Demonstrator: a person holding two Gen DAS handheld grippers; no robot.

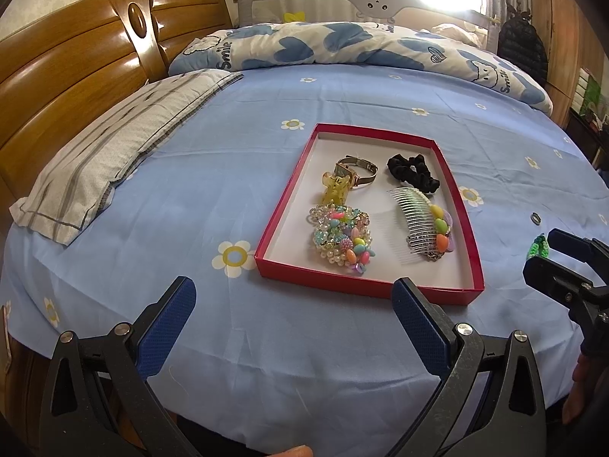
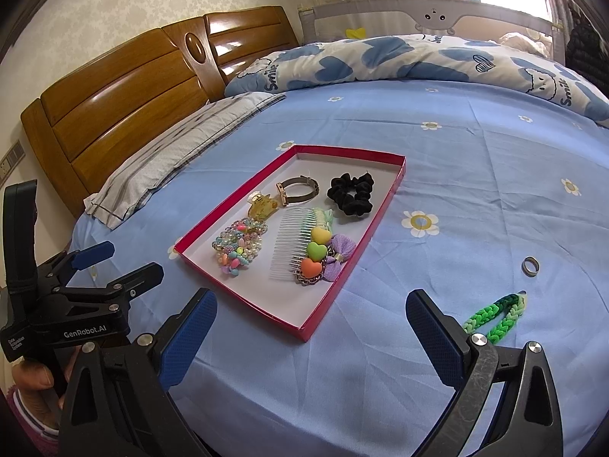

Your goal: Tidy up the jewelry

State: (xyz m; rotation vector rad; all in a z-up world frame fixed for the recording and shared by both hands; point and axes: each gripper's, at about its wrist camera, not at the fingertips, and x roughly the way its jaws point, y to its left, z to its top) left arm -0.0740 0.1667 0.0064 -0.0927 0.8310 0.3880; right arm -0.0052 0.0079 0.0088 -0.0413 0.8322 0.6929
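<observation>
Both my grippers hover low over the near edge of the bed, jaws spread wide and holding nothing: left gripper (image 1: 293, 327) aimed at the tray, right gripper (image 2: 312, 337) a bit further right.

Closest to my right gripper is the green braided bracelet (image 2: 495, 314), lying on the blue flowered bedsheet (image 2: 475, 198) just beside my right-hand pad. A little past it sits a small metal ring (image 2: 530, 266), also loose on the sheet. Those two look like the leftovers, and my guess is that the bracelet goes first since it's nearest.

Then comes the red tray (image 1: 365, 285), a shallow thing with a white floor, where most of the jewelry already is. On the near side are the pile of beaded bracelets (image 1: 342, 238) and the hair comb (image 1: 422, 224) with its heart-shaped candy-coloured decorations. Behind them lie the yellow hair claw (image 1: 335, 189), touching the wristwatch (image 1: 356, 171), and the black scrunchie (image 1: 413, 173). They're spread out flat instead of stacked, probably so that nothing tangles, and there's bare floor left at the near and far ends.

Further back are the striped pillow (image 1: 114, 160), the cloud-print quilt (image 1: 342, 43) and the wooden headboard (image 1: 76, 68).

Hard to tell: how many bracelets are in that beaded pile, and what the watch face looks like. In the left view the green bracelet is mostly hidden behind my right gripper. The window glare washes out the far corner.
</observation>
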